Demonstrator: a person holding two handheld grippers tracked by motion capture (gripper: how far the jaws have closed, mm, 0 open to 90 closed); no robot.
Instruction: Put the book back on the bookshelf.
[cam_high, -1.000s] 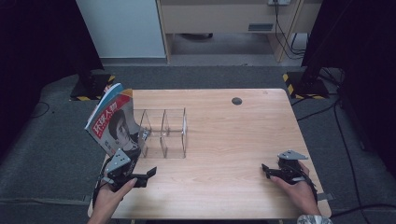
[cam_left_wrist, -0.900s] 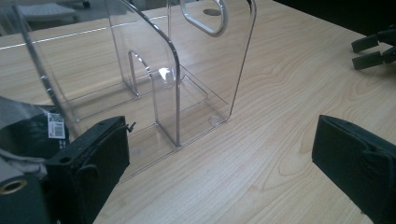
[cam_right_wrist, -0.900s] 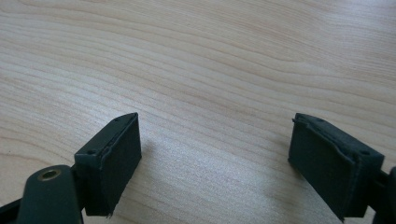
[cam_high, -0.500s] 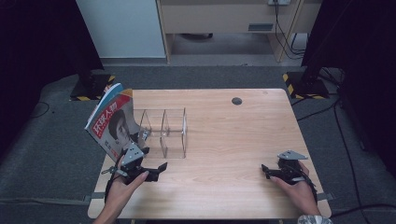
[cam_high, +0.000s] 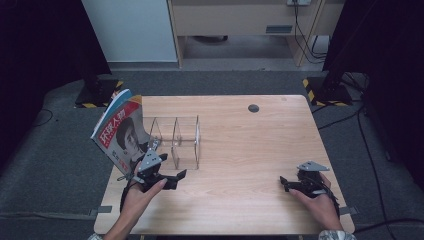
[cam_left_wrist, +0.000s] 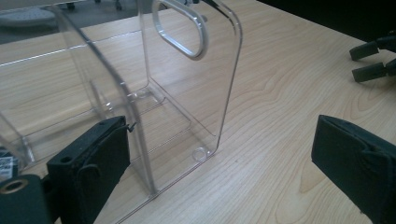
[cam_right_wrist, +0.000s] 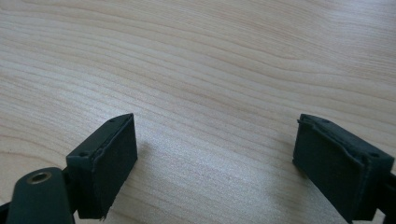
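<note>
The clear rack stands at about nine o'clock on the table, a magazine leaning in its far-left slot. I judge the rack light, stiff and slick, likely to skate on the wood if nudged, and brittle at its thin walls. I would take it by the end wall, near the handle cut-out, or pin its base edge.

My left gripper sits just at six o'clock of the rack, jaws spread wide and empty, its left finger close against a divider; I cannot tell whether it touches. My right gripper rests well apart at four o'clock, jaws likewise released over bare wood.

The transparent walls blur together, so slot edges are hard to read, and the magazine's lower edge is hidden behind my left gripper.
</note>
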